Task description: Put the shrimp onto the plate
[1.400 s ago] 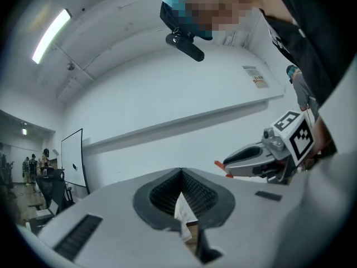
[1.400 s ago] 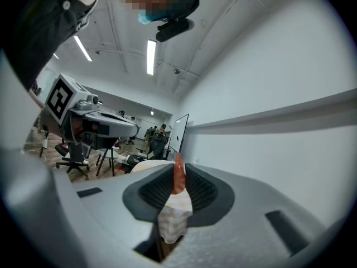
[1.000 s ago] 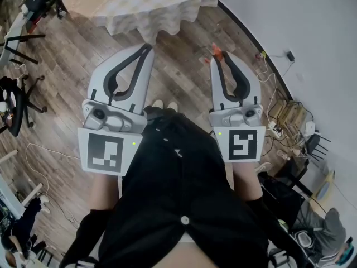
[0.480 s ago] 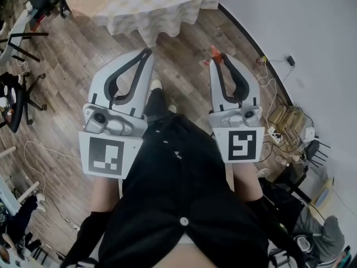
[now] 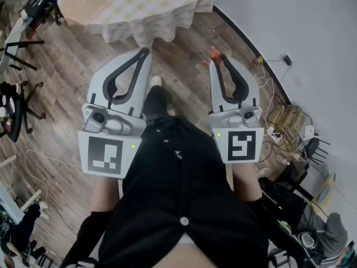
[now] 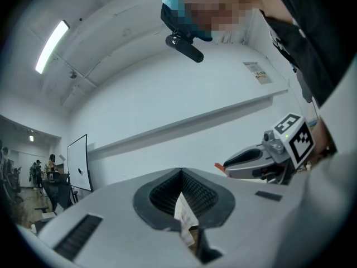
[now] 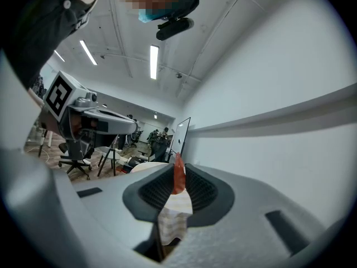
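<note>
Bright, even light from ceiling tubes (image 7: 154, 61); fisheye warp and dark vignette at gripper-view edges.

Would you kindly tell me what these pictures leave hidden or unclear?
- Plate: shown in no view; the table top is cut off by the head view's upper edge.
- Shrimp: right gripper view, mostly hidden between the pads of the right gripper.
- Distant people: right gripper view, too small.

Matt plastic jaws (ribbed pads (image 7: 154, 188)), wooden floor (image 5: 67, 71), checked tablecloth (image 5: 145, 4).
</note>
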